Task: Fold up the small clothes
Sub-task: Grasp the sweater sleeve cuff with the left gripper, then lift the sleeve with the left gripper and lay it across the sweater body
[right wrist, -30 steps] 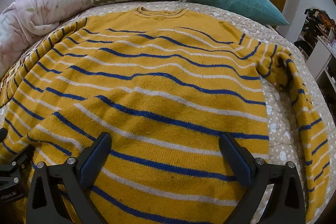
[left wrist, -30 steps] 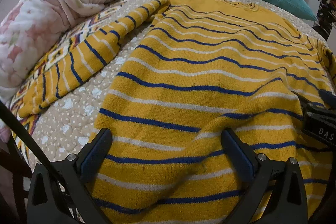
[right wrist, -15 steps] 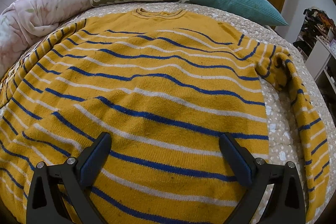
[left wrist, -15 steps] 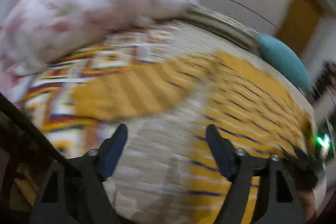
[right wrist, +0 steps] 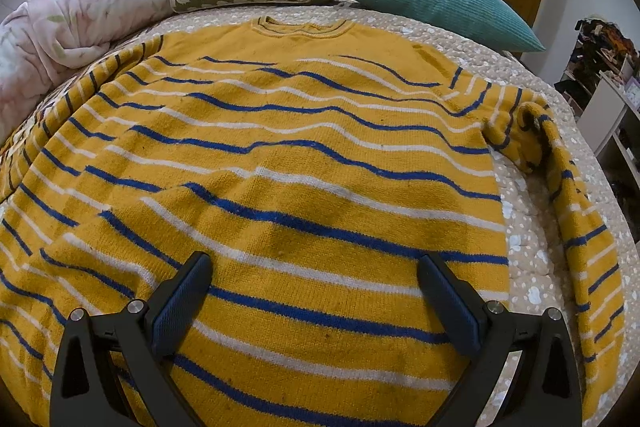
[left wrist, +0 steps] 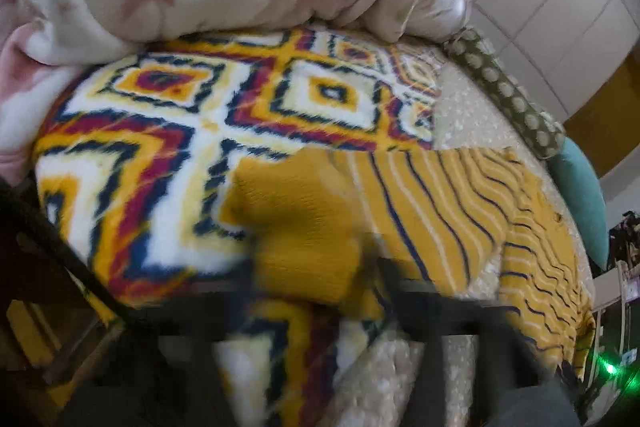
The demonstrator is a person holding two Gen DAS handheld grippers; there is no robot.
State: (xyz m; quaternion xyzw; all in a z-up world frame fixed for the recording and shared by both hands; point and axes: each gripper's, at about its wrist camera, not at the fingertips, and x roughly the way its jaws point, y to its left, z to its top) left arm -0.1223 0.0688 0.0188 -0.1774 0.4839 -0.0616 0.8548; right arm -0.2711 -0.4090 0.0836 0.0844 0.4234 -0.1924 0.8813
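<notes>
Left wrist view: you've swung off the sweater body to the sleeve cuff (left wrist: 304, 223), now at 12 o'clock just ahead of your left gripper (left wrist: 316, 291), lying on the patterned blanket (left wrist: 168, 131). Frame is motion-blurred; can't tell the fingers' spread.

Right wrist view: unchanged. Right gripper (right wrist: 314, 301) hovers over the sweater (right wrist: 304, 155) hem, fingers spread, holding nothing. Sweater lies flat on the bed (right wrist: 520, 199), right sleeve at 3 o'clock. Likely sleeve fold-in next.
</notes>
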